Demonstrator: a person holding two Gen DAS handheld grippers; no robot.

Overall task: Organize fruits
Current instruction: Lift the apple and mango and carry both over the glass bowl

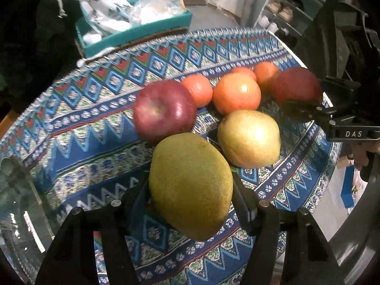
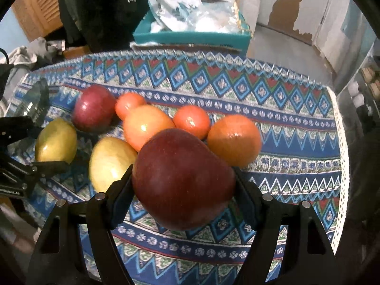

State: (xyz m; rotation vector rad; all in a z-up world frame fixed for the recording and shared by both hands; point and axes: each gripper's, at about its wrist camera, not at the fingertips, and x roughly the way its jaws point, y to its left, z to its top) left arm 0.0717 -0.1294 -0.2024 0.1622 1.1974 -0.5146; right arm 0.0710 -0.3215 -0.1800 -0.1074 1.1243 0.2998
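The left tongs [image 1: 191, 204] are clenched on a yellow-green oval mango [image 1: 190, 185], held over the blue patterned cloth [image 1: 95, 128] covering the desk. The right tongs [image 2: 182, 190] grip a dark red apple [image 2: 182, 178]. Just beyond lie a second yellow-green mango [image 2: 111, 161], another red apple [image 2: 93, 108] and several oranges [image 2: 234, 140], closely clustered. Farther off, past the desk edge, stands a teal box [image 2: 190, 38].

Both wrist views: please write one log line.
left tongs: shut on yellow-green mango | right tongs: shut on dark red apple | both over patterned blue cloth
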